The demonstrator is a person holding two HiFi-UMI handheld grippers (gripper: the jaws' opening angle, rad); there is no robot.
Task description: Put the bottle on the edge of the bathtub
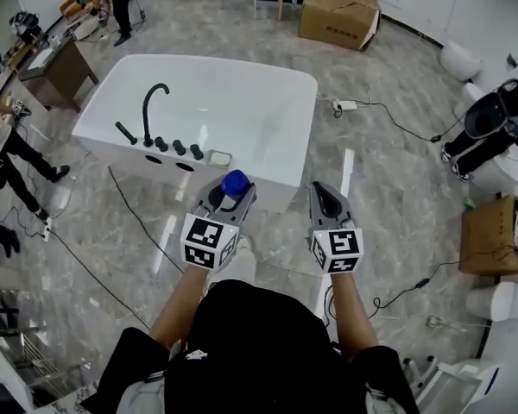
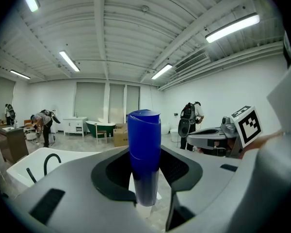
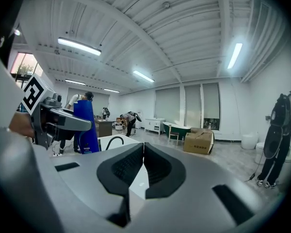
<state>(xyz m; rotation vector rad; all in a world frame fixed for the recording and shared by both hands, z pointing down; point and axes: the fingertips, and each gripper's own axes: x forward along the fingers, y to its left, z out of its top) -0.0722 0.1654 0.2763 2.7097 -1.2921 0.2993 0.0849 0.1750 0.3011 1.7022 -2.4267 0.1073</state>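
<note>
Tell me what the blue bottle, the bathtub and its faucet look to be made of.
Blue bottle: probably plastic; opaque and smooth, with a soft sheen and a moulded seam near the top.
Bathtub: glossy white, acrylic or enamel; the look cannot settle which.
Faucet: likely metal in a matte black finish; it is a thin curved tube with hardly any shine.

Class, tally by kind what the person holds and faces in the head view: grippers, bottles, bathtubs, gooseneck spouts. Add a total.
Grippers: 2 (left gripper, right gripper)
Bottles: 1 (blue bottle)
Bathtubs: 1 (white bathtub)
Gooseneck spouts: 1 (black spout)
Total: 5
</note>
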